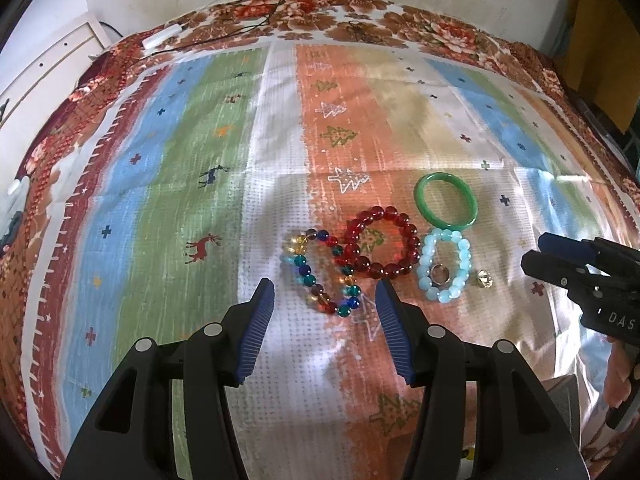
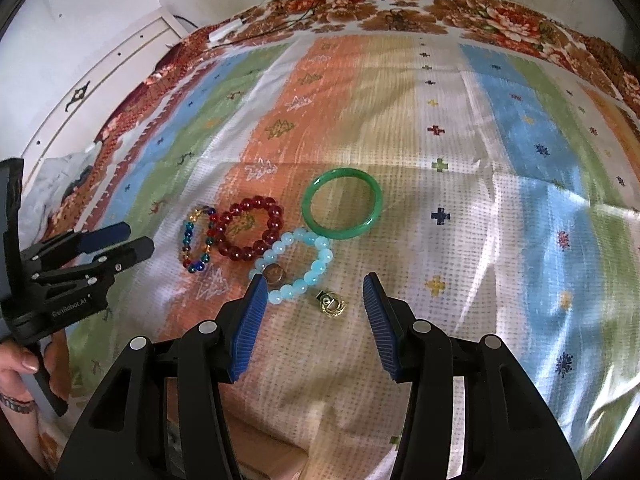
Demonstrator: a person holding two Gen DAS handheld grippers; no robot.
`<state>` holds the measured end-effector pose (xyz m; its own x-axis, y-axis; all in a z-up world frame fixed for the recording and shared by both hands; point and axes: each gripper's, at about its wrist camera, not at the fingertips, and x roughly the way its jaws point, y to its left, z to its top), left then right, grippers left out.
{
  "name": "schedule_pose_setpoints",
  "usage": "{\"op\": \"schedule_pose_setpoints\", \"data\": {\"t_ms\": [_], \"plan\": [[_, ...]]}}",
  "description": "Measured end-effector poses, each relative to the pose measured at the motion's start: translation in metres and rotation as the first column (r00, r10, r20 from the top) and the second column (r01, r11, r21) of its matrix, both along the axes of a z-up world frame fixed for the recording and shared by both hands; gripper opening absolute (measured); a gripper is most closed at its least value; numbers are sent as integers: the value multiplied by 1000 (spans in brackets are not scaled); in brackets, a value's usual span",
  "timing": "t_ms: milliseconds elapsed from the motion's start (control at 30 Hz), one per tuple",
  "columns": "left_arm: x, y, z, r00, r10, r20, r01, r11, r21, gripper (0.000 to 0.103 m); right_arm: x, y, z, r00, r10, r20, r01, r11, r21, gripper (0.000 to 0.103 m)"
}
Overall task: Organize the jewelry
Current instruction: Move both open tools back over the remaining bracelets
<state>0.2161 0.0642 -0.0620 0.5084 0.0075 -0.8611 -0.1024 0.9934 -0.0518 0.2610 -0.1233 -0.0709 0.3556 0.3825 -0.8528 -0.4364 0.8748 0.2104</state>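
- Both grippers, left [image 1: 325,294] and right [image 2: 314,290], gape, holding nothing.
- Ring [image 2: 274,273] lies inside blue bracelet [image 2: 294,264]; a grab may drag both.
- Gold charm [image 2: 331,305] could slip.

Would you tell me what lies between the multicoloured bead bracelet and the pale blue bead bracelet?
The red bead bracelet lies between the multicoloured one and the pale blue one, clearest in the left wrist view.

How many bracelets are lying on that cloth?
4. The multicolour beads lie farthest left, touching the red beads. The pale blue beads are right of those, with a ring inside. The green bangle sits behind them. Nothing seems hidden.
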Motion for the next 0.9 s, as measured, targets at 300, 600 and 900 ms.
{"op": "schedule_pose_setpoints", "data": {"t_ms": [300,600,900], "plan": [[15,3,-9,1000,3,-30,-3,1000,15,53,4,4,-19,999,9,-53,-12,999,-53,50],[27,7,-26,996,10,-87,-7,999,37,55,5,9,-33,996,29,-84,-37,995,-91,50],[36,14,-45,989,19,-148,-14,999,37,56,15,16,-51,992,45,-116,-60,989,-135,50]]}}
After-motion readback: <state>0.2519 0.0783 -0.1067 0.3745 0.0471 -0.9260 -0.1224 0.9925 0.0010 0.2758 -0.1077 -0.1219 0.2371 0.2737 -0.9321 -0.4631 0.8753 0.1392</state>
